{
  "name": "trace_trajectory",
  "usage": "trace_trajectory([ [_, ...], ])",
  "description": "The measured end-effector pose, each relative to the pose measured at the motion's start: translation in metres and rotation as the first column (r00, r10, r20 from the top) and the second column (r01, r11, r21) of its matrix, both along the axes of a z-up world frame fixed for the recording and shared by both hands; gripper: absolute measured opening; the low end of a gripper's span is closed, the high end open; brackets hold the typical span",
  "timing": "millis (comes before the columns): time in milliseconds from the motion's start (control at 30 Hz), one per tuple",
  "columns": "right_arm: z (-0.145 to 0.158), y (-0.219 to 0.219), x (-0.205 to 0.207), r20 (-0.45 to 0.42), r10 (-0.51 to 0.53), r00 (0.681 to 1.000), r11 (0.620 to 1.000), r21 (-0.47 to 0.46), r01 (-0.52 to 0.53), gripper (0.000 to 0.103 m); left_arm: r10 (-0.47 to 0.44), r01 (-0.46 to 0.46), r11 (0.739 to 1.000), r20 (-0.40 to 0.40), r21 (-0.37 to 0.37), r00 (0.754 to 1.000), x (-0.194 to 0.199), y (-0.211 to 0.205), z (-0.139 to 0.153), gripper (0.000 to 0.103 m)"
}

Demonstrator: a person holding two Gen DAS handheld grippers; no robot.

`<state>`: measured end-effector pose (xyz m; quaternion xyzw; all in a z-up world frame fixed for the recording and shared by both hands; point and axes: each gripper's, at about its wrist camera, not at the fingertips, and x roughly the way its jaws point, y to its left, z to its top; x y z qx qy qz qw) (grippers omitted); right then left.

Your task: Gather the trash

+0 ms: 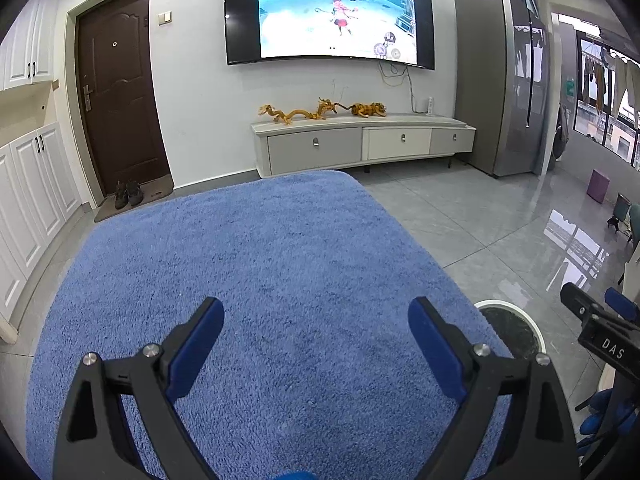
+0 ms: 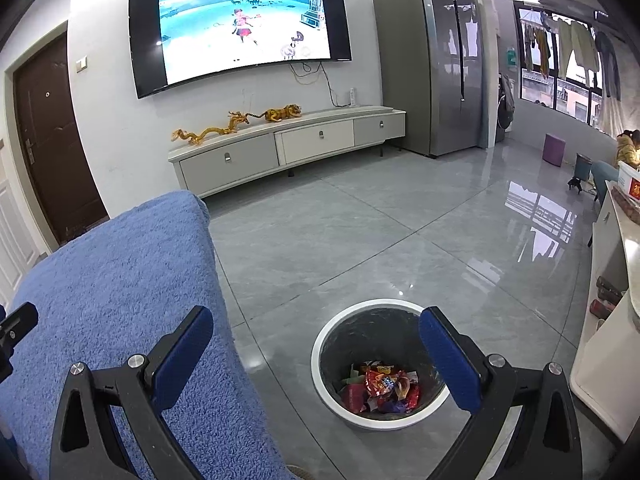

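I hold two grippers over a surface covered with a fluffy blue towel (image 1: 248, 280). The left gripper (image 1: 316, 336) has its fingers spread wide with nothing between them, and only bare towel lies beneath. The right gripper (image 2: 316, 344) is also spread wide and empty, and it hangs past the towel's edge, above a round bin (image 2: 380, 364) with a white rim that stands on the grey tiled floor (image 2: 400, 232). The trash (image 2: 380, 390), a heap of red and coloured snack wrappers, lies at the bottom of the bin's dark liner. I see no loose trash on the towel or on the floor, so I judge the collecting is nearly or fully done.

What could go wrong from here: the right gripper's finger overlaps the bin rim in view, so a careless drop of my hand could knock the bin and tip it. The towel's long pile could also snag a finger if I sweep low.

What I cannot make out: the near edge of the towel lies behind both grippers, so a small wrapper could sit there unseen. The bin's far side is cut off in the left view. At the right edge, a white counter (image 2: 600, 360) is only partly shown.
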<state>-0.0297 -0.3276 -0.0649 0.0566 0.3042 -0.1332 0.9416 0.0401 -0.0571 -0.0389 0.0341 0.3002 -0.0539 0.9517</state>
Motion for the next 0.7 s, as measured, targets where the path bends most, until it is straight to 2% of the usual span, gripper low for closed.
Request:
trace_trajectory([
  [700, 0.005, -0.006, -0.013, 0.011, -0.016, 1.000, 1.000, -0.023, 0.016, 0.103, -0.025, 0.026, 1.000, 0.034, -0.016, 0.999, -0.016, -0.008, 0.005, 0.094],
])
